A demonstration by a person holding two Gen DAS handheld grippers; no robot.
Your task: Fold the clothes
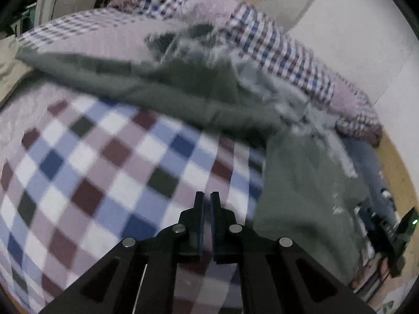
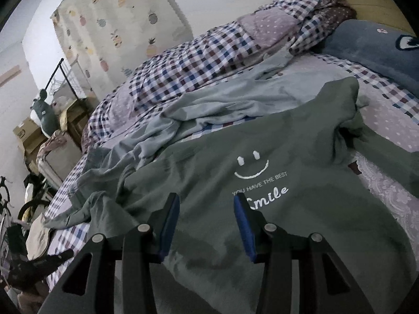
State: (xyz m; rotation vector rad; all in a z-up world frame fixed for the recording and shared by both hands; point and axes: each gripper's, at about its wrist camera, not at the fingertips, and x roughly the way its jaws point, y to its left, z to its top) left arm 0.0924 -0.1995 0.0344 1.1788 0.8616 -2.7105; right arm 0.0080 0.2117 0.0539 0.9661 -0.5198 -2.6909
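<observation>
Two garments on a checked bedspread (image 2: 199, 60) beside pineapple wallpaper (image 2: 117, 21): left gripper (image 1: 207, 196) nearly closed, empty; right gripper (image 2: 207, 204) wide apart.

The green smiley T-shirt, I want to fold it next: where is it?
In the right wrist view the green T-shirt lies spread on the checked bed, directly under the open right gripper, beside a grey garment.

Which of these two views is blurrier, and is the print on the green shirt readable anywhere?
Left wrist view: motion-smeared checked bedding, dim. Right wrist view: sharper, the green shirt print reads "Smile", bed edges bent by fisheye.
</observation>
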